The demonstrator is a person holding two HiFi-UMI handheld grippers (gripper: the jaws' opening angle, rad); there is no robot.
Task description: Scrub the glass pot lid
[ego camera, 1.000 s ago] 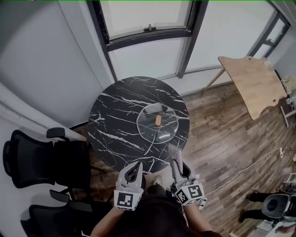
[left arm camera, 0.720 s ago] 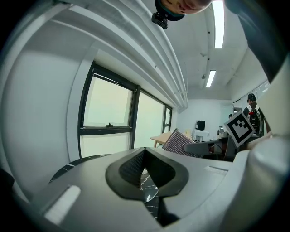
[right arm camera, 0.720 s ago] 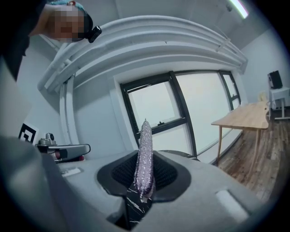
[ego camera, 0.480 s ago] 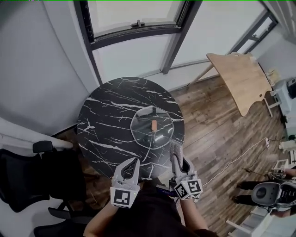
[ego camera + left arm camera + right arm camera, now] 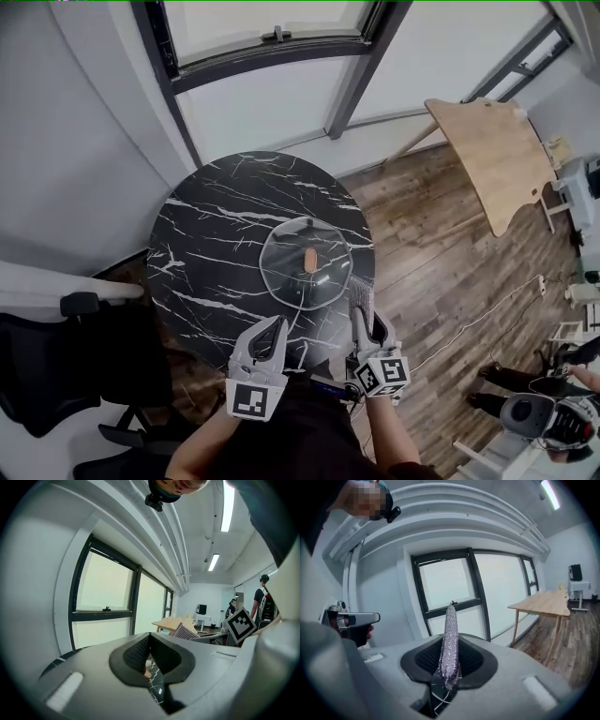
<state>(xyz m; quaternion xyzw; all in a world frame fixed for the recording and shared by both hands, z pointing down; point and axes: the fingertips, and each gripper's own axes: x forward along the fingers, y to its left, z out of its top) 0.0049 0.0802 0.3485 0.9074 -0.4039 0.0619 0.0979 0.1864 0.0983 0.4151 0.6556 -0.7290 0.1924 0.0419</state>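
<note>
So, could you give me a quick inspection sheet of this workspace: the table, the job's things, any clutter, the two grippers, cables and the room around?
Surface: round black marble table, bare apart from the lid.
Job's things: glass pot lid lying flat on the table's right half, knob up; silvery scrub pad held short of the lid.
Clutter: nothing seen on the table.
Grippers: left gripper shut and empty, at the near edge; right gripper shut on the scrub pad.
Cables: white cable across the wood floor, right.
Surroundings: window beyond the table, wooden desk right, black office chair left.
</note>
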